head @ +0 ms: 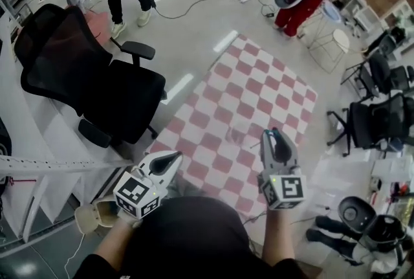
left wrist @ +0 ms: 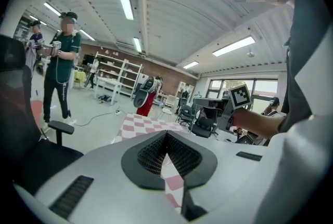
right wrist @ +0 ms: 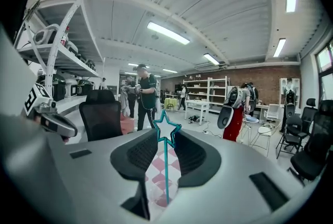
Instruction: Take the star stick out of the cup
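Item: star stick [right wrist: 167,171], teal, thin stem with an outline star at the top. Position: upright, long axis vertical, its foot down in or just over the clear cup [right wrist: 159,190], which shows faintly below through the gap in the right gripper view. The cup stands on the checked table [head: 259,77] toward the person's near edge. Right gripper [head: 272,135]: level over the table and pointing away from the person, with the star lodged between its jaws. The pads look to meet the star's side points, so it reads as clenched on the star head, not on the stem. Left gripper [head: 176,156]: jaws pressed together at the tips with nothing between them, held off to the left by the near corner, clearly the farther of the two. Clearance: open air above, with only bare cloth round the cup. Judged requirement: lift straight up along the stem until its foot clears the rim. Hazard: sideways pull could tip the light cup.
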Motion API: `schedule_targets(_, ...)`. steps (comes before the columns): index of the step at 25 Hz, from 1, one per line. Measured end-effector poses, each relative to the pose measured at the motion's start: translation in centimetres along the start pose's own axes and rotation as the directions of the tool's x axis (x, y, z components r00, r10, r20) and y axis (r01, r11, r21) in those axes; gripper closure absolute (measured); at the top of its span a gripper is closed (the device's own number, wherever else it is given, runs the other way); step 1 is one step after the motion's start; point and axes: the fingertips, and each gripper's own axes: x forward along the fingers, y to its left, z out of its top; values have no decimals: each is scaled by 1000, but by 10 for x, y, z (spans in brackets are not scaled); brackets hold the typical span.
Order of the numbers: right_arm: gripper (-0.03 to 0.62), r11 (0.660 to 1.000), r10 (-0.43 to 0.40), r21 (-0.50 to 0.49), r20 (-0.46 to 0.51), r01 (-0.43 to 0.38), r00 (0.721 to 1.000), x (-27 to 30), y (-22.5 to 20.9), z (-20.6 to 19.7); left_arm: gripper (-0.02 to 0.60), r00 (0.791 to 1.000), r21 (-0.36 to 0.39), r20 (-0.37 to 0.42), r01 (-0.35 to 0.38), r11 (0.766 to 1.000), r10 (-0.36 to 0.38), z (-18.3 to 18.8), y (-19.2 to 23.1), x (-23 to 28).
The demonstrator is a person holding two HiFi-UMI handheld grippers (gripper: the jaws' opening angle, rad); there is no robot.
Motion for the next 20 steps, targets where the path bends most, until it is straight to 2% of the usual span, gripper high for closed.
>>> schedule_targets(5,485,998,-64,25,-11,64,998,-30,-9,-10,541,996,33,-13,91,995,-90,8,-14,25)
schedule_targets(12,485,984,-147,96,-23,149,989,-71,-23,-30,541,980,67,-45,197,978,-195,12,-34,54)
schedule_targets(20,487,961,-218,162,-48,223,975,-103,-28,-48,541,961,80,-65,273,959,-268,12,-52,72)
